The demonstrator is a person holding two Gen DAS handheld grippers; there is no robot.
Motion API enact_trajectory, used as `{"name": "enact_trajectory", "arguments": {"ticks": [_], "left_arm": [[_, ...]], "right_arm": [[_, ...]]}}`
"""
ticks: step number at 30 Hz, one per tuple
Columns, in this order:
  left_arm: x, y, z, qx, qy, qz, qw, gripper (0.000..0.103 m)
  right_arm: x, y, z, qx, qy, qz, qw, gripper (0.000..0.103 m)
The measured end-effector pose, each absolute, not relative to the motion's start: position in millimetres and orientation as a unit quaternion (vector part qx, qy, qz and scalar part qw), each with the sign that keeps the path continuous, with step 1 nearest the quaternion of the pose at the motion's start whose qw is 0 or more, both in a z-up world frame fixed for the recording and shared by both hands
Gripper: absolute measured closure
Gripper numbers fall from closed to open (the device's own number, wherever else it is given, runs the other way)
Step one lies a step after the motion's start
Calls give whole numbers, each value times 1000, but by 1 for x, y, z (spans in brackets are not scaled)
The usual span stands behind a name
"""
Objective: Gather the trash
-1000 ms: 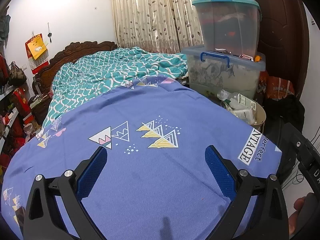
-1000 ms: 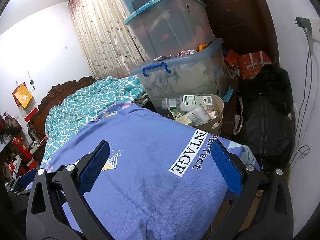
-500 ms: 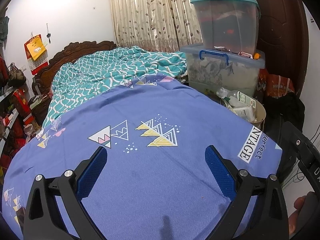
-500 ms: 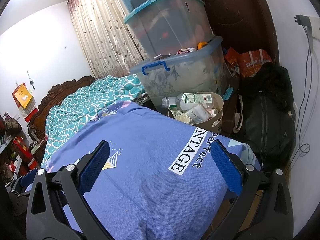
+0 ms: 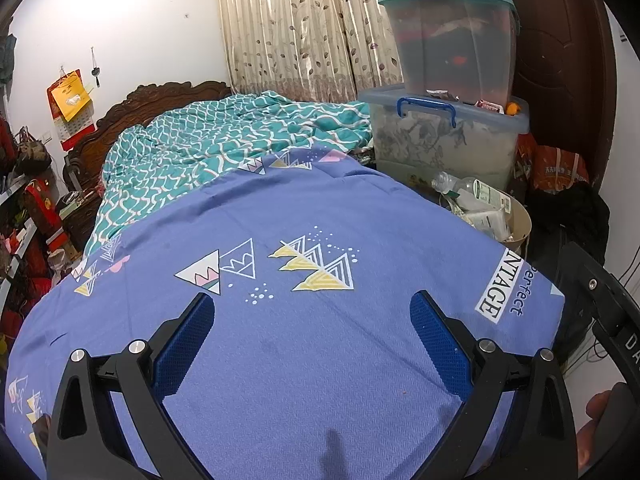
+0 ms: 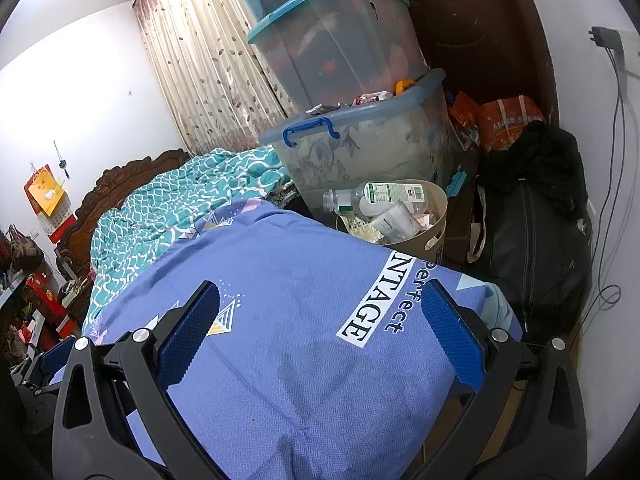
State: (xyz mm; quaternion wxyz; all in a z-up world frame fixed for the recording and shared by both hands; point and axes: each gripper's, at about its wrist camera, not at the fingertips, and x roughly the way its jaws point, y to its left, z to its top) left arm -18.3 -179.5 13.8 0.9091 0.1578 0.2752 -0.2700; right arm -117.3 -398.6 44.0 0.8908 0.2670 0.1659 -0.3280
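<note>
Trouble from my left wrist view: my left gripper [image 5: 310,334], fingers spread wide and holding nothing, hovers over the blue bedsheet [image 5: 320,360], and grabbing here would only snag cloth. The trash basket [image 5: 520,220] sits far right, off the bed's edge.

From my right wrist view, my right gripper [image 6: 320,330] is likewise spread and empty. The bottle [image 6: 376,196] lies atop the heaped basket [image 6: 438,208], far right; a nudge could spill it.
</note>
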Motion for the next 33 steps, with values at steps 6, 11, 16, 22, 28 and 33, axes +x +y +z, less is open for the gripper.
{"name": "enact_trajectory", "arguments": {"ticks": [6,11,16,22,28,33], "left_arm": [[-19,-180,13,158,276,-269,909,9],[-20,-179,10,159,276,-270,909,9],[-19,-179,9,160,276,-271,908,9],[-20,-178,6,163,273,-271,908,9],[-21,-178,7,171,271,-279,905,9],[-19,-178,8,169,277,-283,903,9]], "right_arm": [[-117,-398,44,267,167,-328,891,3],[-118,-398,43,267,167,-328,891,3],[-118,-398,39,269,168,-327,890,3],[-118,-398,40,269,168,-327,890,3],[-117,-399,39,269,169,-326,890,3],[-117,-398,39,269,169,-327,890,3]]}}
